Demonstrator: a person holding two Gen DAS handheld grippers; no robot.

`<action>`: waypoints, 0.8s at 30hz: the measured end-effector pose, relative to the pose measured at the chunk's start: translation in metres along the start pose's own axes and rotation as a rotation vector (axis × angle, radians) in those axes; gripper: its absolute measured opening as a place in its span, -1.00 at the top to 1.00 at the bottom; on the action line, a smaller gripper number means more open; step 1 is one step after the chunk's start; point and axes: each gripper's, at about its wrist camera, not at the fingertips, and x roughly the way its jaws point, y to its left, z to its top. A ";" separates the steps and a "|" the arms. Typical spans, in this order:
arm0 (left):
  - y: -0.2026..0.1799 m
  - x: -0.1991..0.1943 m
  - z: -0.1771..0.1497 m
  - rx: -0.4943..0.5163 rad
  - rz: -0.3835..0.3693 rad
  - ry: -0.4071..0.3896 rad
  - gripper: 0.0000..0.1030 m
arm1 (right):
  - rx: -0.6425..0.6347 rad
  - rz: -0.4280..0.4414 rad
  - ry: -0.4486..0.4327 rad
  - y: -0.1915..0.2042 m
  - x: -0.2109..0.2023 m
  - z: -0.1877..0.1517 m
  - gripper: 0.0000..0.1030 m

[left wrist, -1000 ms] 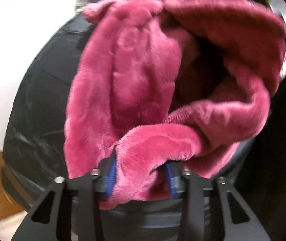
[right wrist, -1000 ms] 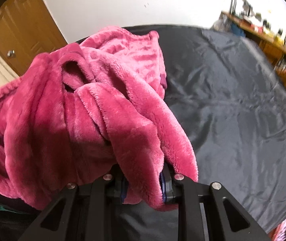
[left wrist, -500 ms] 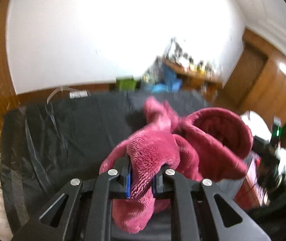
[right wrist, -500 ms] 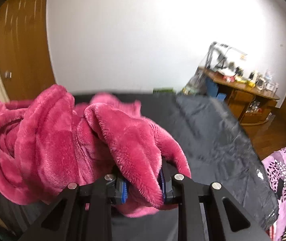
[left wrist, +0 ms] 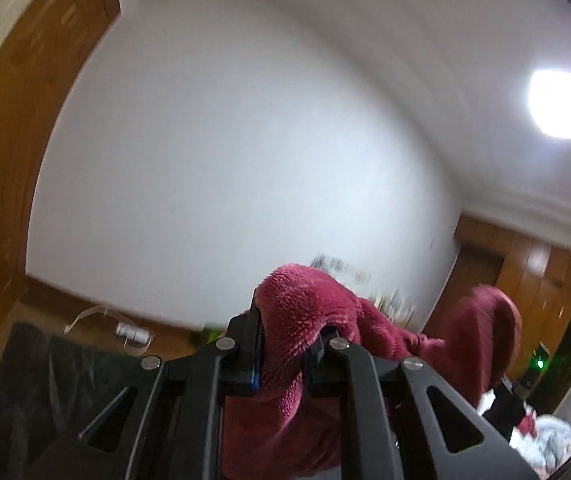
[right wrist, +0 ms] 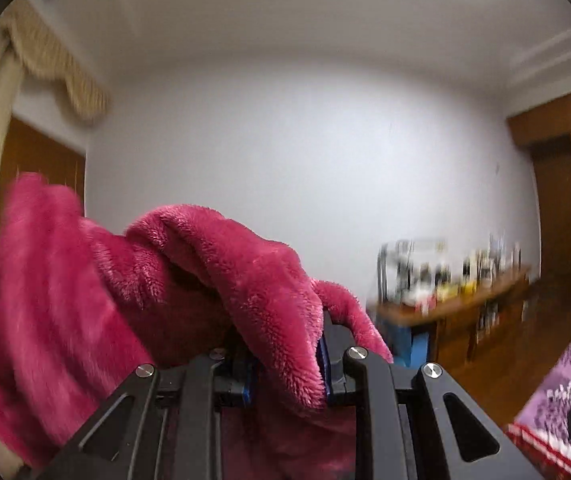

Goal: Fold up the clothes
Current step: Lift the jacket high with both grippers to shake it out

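Note:
A fluffy magenta fleece garment [left wrist: 305, 320] is pinched between the two fingers of my left gripper [left wrist: 287, 354], which is shut on it and raised high, facing the white wall. More of the garment [left wrist: 485, 340] hangs off to the right. My right gripper [right wrist: 285, 364] is shut on another fold of the same garment [right wrist: 245, 276], which bulges up and left over the fingers and hangs below. Both grippers are lifted well above the dark bed cover [left wrist: 45, 380], which shows only at the lower left of the left wrist view.
A wooden door [left wrist: 13, 120] stands at left and wooden wardrobes [left wrist: 545, 280] at right. A cluttered wooden desk [right wrist: 457, 296] stands along the wall. A purple patterned cloth [right wrist: 565, 400] lies at lower right. A cream curtain [right wrist: 5, 80] hangs at left.
Both grippers have risen and tilted upward with the garment; the views went from the dark bed cover to the wall and ceiling. The garment is lifted off the bed.

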 end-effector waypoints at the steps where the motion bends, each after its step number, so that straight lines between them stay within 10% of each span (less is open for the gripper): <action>1: -0.006 -0.009 0.010 0.002 -0.008 -0.042 0.70 | -0.002 0.000 -0.046 0.001 -0.006 0.013 0.53; 8: -0.038 -0.057 0.050 0.036 0.040 -0.249 0.69 | -0.073 -0.033 -0.314 0.019 -0.055 0.082 0.53; 24: -0.056 -0.097 0.022 0.109 0.154 -0.292 0.69 | -0.039 -0.012 -0.298 0.008 -0.075 0.074 0.53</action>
